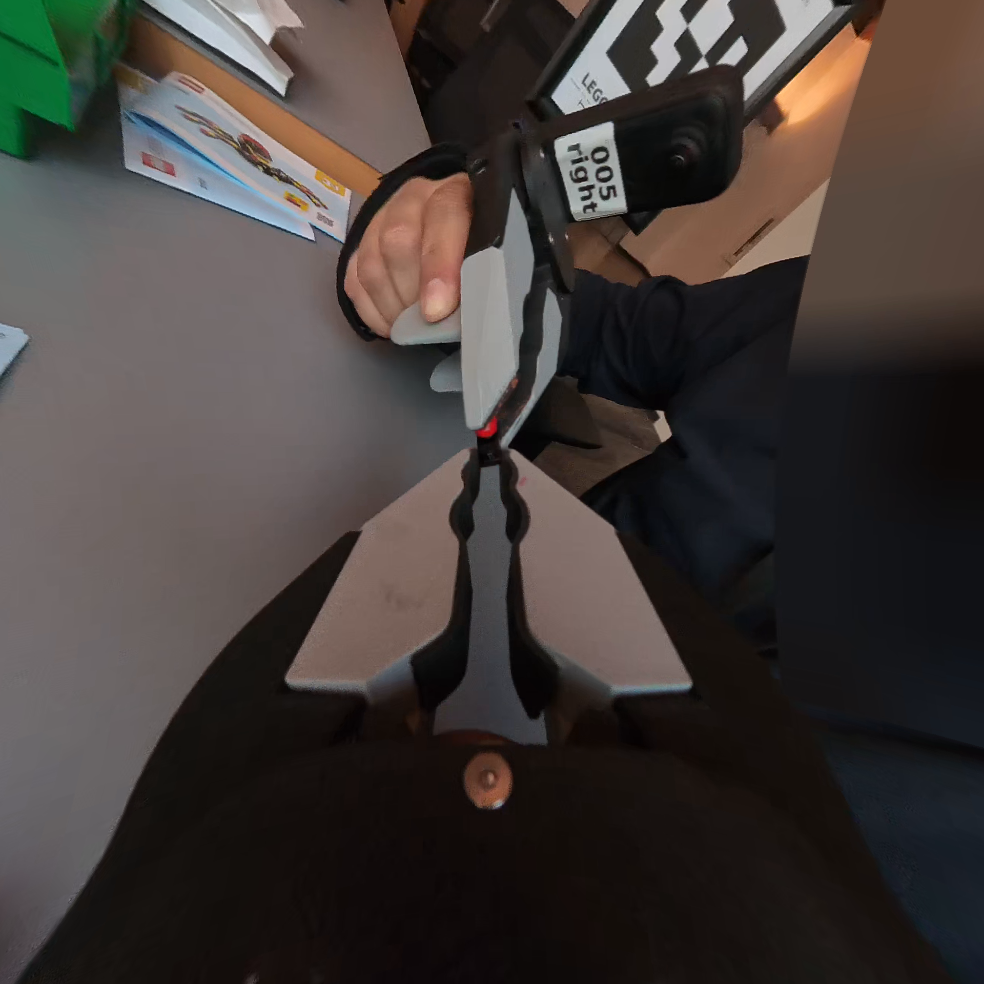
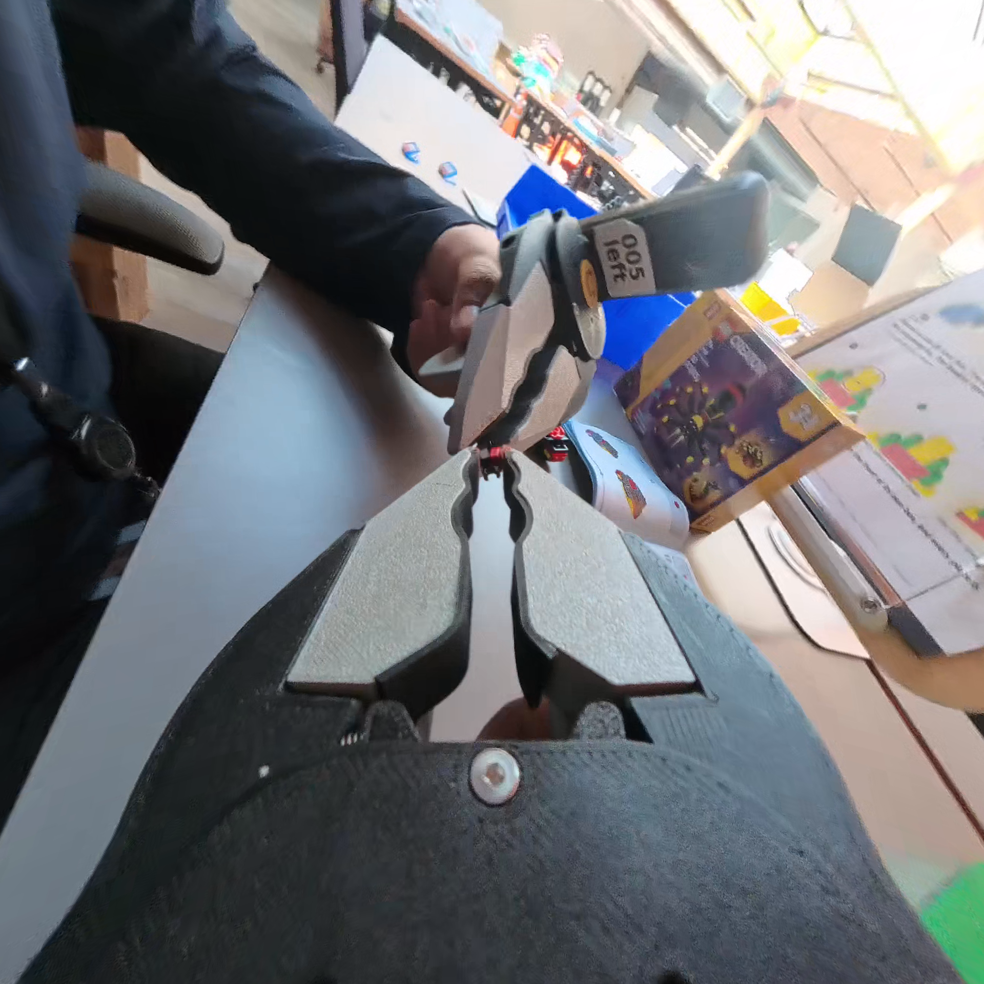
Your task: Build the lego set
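Above the grey bench (image 1: pixel 186 426), the left tool (image 1: pixel 489 452) and the right tool (image 2: pixel 491 462) meet tip to tip. Each pinches one end of a tiny red and black lego piece (image 2: pixel 492 459). It looks light, hard and smooth, so it could slip or pop out. Holding it by its flat sides seems best.

- Two tools: the left tool (image 1: pixel 489 457) and the right tool (image 2: pixel 491 462), tip to tip above the tabletop (image 1: pixel 186 426).
- One small red-and-black lego piece (image 2: pixel 492 459), pinched between the tool tips.
- One lego set box (image 2: pixel 745 415), yellow and purple, on the tabletop beyond the tools.
- Two hands: one (image 1: pixel 404 255) on the right tool, one (image 2: pixel 452 298) on the left tool.
- One instruction booklet (image 1: pixel 223 160), on the tabletop beyond the tools.
- Two small blue items (image 2: pixel 428 162) on a far table beyond the tabletop.
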